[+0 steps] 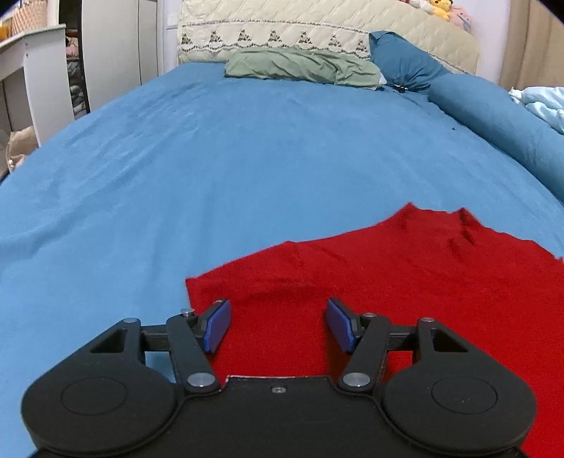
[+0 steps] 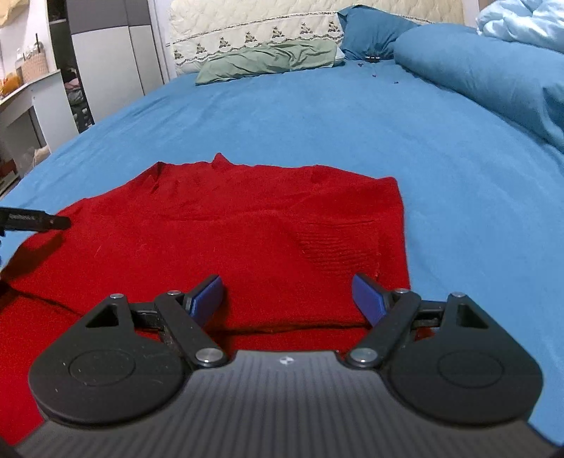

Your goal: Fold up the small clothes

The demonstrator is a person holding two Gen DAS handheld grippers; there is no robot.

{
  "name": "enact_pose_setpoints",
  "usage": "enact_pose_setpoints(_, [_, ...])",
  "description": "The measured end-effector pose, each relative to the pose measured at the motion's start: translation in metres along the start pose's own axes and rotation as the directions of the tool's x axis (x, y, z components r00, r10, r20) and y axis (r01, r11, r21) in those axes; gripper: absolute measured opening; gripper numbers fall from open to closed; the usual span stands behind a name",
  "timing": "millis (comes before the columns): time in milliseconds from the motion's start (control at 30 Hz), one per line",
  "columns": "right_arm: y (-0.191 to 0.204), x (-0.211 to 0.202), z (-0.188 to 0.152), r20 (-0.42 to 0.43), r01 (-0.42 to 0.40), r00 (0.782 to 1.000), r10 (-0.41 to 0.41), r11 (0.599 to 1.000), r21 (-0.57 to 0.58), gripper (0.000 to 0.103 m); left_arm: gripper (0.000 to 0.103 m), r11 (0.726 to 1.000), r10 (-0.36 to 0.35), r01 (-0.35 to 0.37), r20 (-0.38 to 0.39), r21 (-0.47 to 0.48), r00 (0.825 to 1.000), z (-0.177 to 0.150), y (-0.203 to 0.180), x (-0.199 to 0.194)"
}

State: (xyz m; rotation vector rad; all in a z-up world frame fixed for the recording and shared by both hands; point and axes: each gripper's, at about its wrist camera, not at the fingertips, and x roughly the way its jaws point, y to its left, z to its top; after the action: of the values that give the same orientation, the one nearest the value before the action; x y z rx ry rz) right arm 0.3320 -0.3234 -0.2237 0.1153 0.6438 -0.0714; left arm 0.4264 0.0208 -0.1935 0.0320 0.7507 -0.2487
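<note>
A small red knit sweater [image 1: 387, 278] lies flat on the blue bedsheet [image 1: 211, 158], sleeves folded in, collar at the far edge. My left gripper [image 1: 278, 322] is open and empty, hovering over the sweater's near left part, close to its left edge. In the right wrist view the sweater [image 2: 246, 225] spreads from the left to just right of centre. My right gripper [image 2: 289, 297] is open and empty over the sweater's near right part, beside its right edge. A dark tip of the left gripper [image 2: 38, 222] pokes in from the left.
A green pillow [image 1: 303, 68] and a dark blue pillow [image 1: 405, 60] lie at the quilted headboard [image 1: 282, 31]. A rolled blue duvet [image 2: 493, 77] runs along the right side. A white desk [image 1: 31, 70] and wardrobe stand left of the bed.
</note>
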Motion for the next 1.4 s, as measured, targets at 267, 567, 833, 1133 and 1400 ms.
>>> enact_pose_setpoints(267, [-0.003,-0.018,-0.01,-0.003,-0.006,1.0,0.006,0.999,0.036,0.097,0.073,0.998,0.032,-0.034,-0.033,-0.053,0.999,-0.048,-0.023,-0.045])
enact_pose_setpoints(567, [-0.012,-0.029,-0.014,0.004,-0.025,1.0,0.025,0.995,0.094,0.096,0.075,0.992,0.005,-0.011,-0.043,-0.126,0.999,-0.046,-0.014,-0.055])
enact_pose_setpoints(833, [-0.019,-0.136,0.007,0.038,-0.065,0.997,0.063,0.996,0.063,0.096,0.098,0.994,0.049,-0.051,-0.021,-0.094,0.999,-0.063,-0.013,-0.161])
enact_pose_setpoints(1133, [-0.038,-0.248,-0.034,-0.114,-0.095,0.989,0.099,0.995,0.04,0.097,0.097,0.986,0.018,-0.044,-0.161,-0.159,0.987,-0.137,0.012,-0.255])
enact_pose_setpoints(1400, [-0.039,-0.283,-0.125,-0.279,-0.046,0.958,0.066,0.996,0.08,0.094,0.069,0.98,-0.081,0.024,-0.285,-0.199,0.955,-0.21,0.011,-0.279])
